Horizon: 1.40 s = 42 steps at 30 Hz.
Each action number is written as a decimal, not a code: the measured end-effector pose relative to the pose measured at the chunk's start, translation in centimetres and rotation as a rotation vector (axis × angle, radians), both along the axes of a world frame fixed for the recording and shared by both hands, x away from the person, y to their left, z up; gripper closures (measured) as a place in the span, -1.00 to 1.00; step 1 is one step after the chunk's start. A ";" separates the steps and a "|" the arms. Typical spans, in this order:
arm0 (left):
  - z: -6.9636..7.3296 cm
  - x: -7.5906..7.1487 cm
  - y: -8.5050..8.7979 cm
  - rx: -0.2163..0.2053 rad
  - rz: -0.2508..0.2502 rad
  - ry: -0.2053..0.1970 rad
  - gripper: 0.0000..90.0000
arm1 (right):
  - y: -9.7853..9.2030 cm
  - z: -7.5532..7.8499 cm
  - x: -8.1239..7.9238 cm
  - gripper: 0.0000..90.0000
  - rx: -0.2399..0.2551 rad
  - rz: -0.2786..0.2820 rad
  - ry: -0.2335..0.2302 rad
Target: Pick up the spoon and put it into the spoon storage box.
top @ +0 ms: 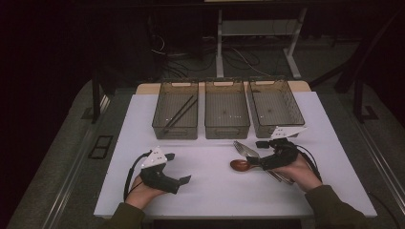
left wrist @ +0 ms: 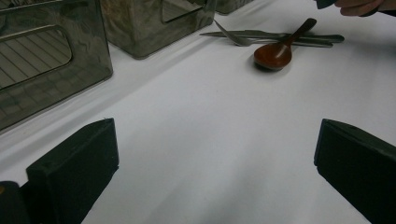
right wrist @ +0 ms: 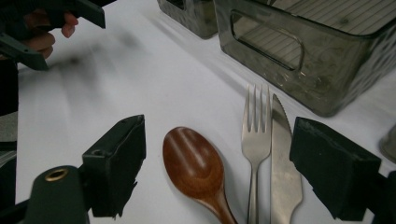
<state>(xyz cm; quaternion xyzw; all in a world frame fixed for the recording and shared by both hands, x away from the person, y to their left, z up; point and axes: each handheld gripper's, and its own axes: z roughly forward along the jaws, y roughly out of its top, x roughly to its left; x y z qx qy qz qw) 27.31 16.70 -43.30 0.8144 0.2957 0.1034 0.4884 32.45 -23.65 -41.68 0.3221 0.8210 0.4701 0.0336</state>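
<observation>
A brown wooden spoon [right wrist: 194, 163], a metal fork [right wrist: 256, 126] and a metal knife [right wrist: 282, 158] lie side by side on the white table top [top: 215, 191]. My right gripper [right wrist: 219, 149] is low over them, open, with all three between its jaws and neither pad touching. From above, the spoon [top: 239, 165] and fork [top: 246, 149] lie just left of the right gripper [top: 257, 152]. My left gripper [top: 177, 168] rests at the front left, open and holding nothing. In its own view the left gripper [left wrist: 215, 163] faces the spoon [left wrist: 273, 55] and fork [left wrist: 233, 37] across bare table.
Three smoky clear bins stand in a row at the back: the left bin [top: 174, 130] holds dark chopsticks [top: 180, 113], and the middle bin [top: 227, 130] and right bin [top: 267, 130] look bare inside. The table's front edge runs just ahead of both forearms.
</observation>
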 end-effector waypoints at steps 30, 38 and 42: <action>0.0 0.1 0.2 -0.010 -0.003 0.005 -1.00 | 3.1 -2.3 1.3 -0.05 -0.153 0.093 0.089; 0.0 0.1 0.1 -0.010 -0.009 0.006 -1.00 | 3.3 -2.7 1.2 0.02 -0.187 0.112 0.093; 0.0 0.1 0.1 -0.010 -0.010 0.008 -1.00 | 3.4 -2.8 1.1 0.06 -0.200 0.127 0.092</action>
